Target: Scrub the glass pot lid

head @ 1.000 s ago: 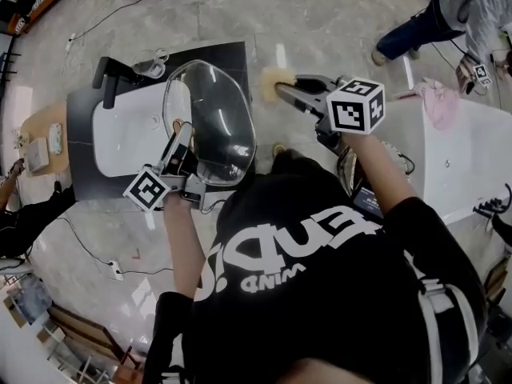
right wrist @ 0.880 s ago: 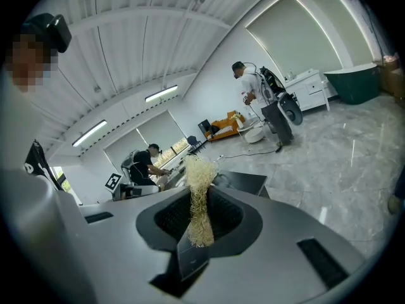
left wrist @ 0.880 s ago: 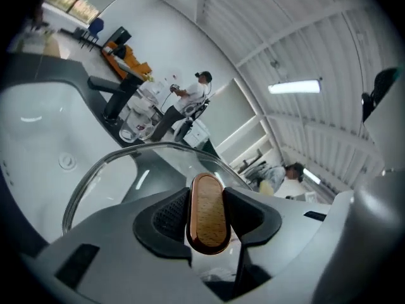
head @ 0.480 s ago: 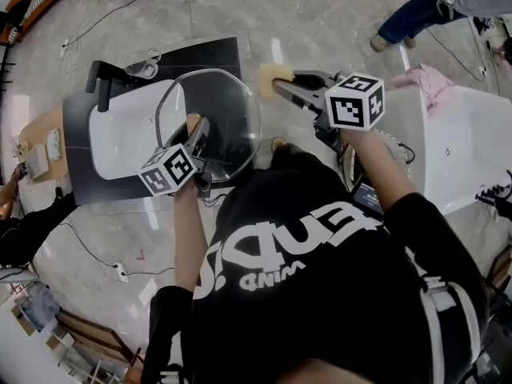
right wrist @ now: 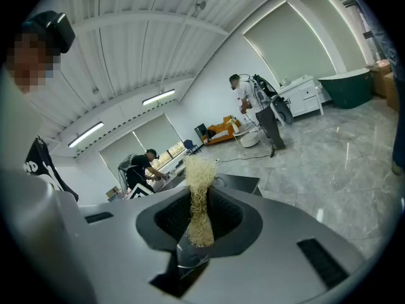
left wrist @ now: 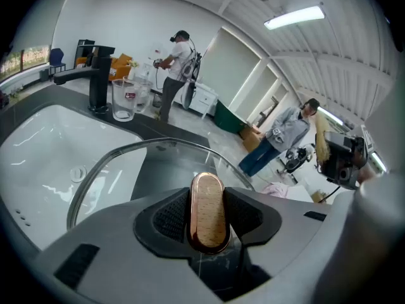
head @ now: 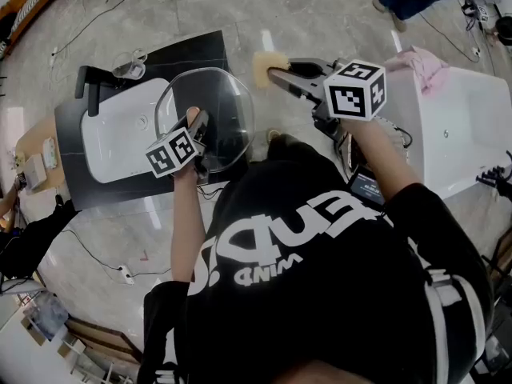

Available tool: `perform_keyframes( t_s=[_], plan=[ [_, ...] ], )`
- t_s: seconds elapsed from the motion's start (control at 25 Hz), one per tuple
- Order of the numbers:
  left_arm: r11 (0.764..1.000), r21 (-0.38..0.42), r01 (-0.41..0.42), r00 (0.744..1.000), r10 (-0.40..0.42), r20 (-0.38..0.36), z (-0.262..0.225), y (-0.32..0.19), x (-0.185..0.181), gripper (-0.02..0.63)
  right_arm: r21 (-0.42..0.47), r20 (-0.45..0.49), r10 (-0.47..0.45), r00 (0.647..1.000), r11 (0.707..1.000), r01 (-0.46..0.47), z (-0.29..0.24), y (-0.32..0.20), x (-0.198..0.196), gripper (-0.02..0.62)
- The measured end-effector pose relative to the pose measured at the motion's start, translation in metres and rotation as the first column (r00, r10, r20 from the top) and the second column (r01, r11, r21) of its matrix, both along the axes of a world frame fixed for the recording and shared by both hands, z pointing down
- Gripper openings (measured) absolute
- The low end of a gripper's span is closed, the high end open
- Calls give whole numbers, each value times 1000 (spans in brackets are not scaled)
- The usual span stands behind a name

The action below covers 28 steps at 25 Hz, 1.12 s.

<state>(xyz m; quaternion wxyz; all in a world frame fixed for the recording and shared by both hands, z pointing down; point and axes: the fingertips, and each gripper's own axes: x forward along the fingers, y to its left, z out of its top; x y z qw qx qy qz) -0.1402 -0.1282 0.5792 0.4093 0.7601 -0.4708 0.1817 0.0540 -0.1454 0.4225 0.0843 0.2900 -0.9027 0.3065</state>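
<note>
1. room: big bright hall with a glossy marble floor (head: 320, 14) and strip lights on the ceiling. other people stand further back in both gripper views.
2. surface: dark countertop (head: 204, 50) with a white sink basin (head: 120, 130) set into it. a black faucet (head: 88, 82) is at the basin's far left end and a clear glass cup (head: 130, 64) stands just beside it.
3. a white bathtub (head: 472, 134) is to the right, well apart from the counter, with a pink cloth (head: 412, 61) on its rim.
4. glass pot lid (head: 224, 102): held up over the right end of the basin and the counter next to it. the left gripper view shows its rim arcing beyond the jaws, with the sink showing through the glass.
5. left gripper (head: 196, 126): jaws fairly wide but clamped on the lid's copper-rimmed wooden knob (left wrist: 207, 211), with a pad pressing on each side. it points down toward the counter.
6. left forearm comes up from the lower left. the marker cube (head: 172, 152) sits near the lid's near edge.
7. right gripper (head: 280, 74): jaws nearly together, pinching a yellowish fibrous scrubber (right wrist: 201, 182) that sticks out past the tips.
8. right arm is stretched forward, closer to level, with the scrubber to the right of the lid and apart from it, over the floor past the counter's right edge.
</note>
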Motion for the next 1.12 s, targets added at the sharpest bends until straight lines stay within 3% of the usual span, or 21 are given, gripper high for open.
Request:
perform_keyframes(
  t_s=[0.32, 0.8, 1.12],
  plan=[
    [999, -51, 2, 1000, -1, 21, 24, -4, 1, 181, 4, -8, -11, 1000, 1000, 11, -4, 0, -1, 54],
    [999, -54, 10, 996, -5, 84, 28, -7, 8, 183, -7, -9, -44, 999, 999, 44, -4, 1, -4, 54],
    [1000, 7, 28, 997, -28, 65, -4, -25, 4, 225, -11, -3, -84, 996, 996, 84, 1, -4, -18, 54]
  ],
)
